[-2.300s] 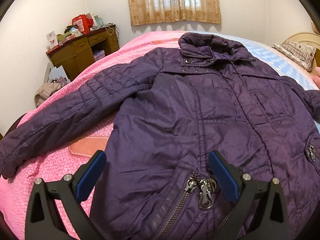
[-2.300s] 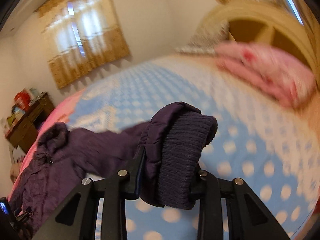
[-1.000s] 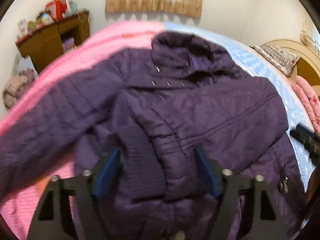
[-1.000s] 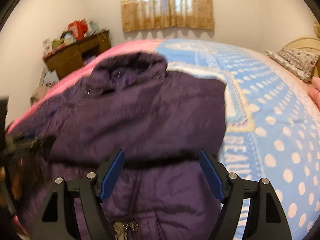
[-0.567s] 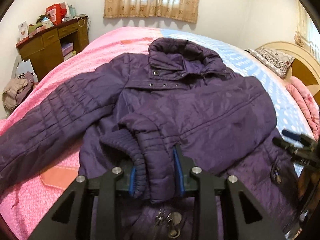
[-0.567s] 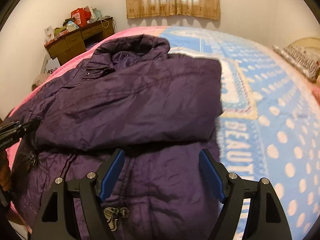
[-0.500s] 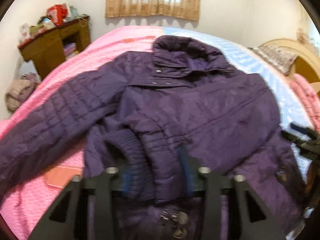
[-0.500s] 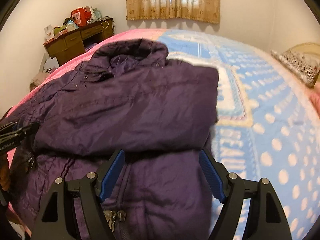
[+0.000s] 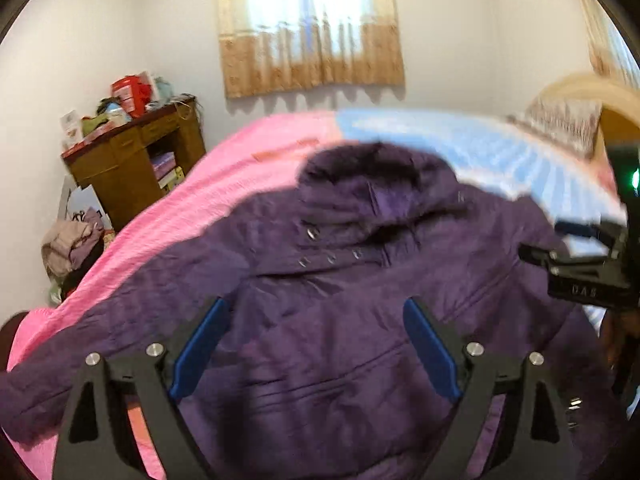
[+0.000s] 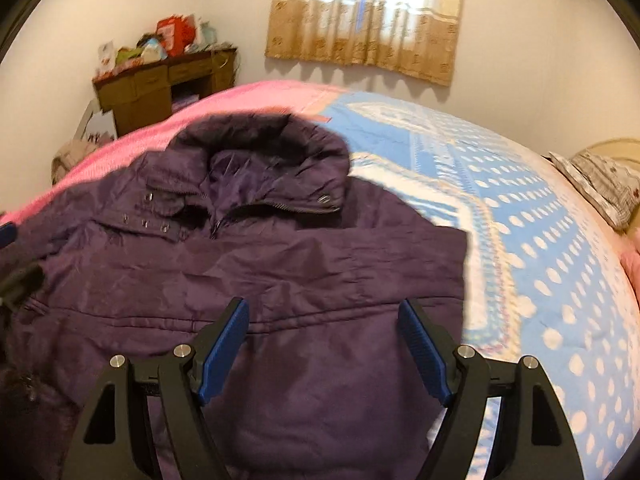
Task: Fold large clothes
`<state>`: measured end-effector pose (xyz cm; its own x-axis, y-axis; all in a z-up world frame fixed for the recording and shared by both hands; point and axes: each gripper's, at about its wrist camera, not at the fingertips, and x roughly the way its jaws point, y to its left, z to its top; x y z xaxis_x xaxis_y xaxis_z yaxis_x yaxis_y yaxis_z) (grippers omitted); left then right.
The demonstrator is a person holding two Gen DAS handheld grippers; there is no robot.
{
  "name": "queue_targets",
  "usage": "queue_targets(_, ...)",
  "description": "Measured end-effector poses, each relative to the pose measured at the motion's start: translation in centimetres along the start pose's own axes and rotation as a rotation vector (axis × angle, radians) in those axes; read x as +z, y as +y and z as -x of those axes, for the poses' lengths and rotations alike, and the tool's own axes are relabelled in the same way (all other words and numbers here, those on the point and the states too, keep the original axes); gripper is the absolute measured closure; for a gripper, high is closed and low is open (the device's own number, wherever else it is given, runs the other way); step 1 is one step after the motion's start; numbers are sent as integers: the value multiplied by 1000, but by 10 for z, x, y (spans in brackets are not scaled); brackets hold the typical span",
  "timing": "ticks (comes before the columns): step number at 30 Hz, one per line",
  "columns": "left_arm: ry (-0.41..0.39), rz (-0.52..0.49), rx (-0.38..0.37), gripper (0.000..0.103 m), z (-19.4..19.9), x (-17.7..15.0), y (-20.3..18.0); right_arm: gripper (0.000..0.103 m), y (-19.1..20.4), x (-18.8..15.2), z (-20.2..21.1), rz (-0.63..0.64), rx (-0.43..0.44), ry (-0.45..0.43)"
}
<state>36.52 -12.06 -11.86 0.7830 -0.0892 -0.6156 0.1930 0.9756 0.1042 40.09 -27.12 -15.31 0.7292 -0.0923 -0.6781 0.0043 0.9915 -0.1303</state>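
Here, both claws, left claw and right claw, spread empty above jacket, bed bare rightward.

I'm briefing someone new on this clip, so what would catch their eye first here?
A big purple jacket sprawls across the bed, its collar toward the curtained window, one sleeve folded over its front. The bedspread is half pink, half polka-dot blue. Both the left gripper and right gripper hover open above the jacket.

Soft daylight through curtained window, blown out white; room otherwise dim. Motion blur smears both views, heaviest on bed. Fisheye bends edges, corners vignetted black
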Motion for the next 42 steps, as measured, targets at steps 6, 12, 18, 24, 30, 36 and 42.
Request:
queue_targets(6,126,-45,52,9,-44,-22,-17,25,9,-16,-25,23,-10,26)
queue_targets(12,164,-79,78,2,-53,-24,-23,24,8,-25,-34,10,8,49)
queue_targets(18,177,-80,102,0,-53,-27,-27,24,11,-27,-41,19,6,73)
queue_targets(24,180,-80,103,0,-56,-26,-28,24,14,-28,-44,36,-4,87)
queue_targets(30,178,-82,107,0,-56,-26,-28,24,16,-28,-45,46,-14,90)
queue_targets(36,178,-81,106,0,-56,-27,-28,24,17,-28,-46,52,-19,92)
queue_targets(42,182,-83,110,0,-58,-27,-28,24,18,-28,-46,56,-23,95)
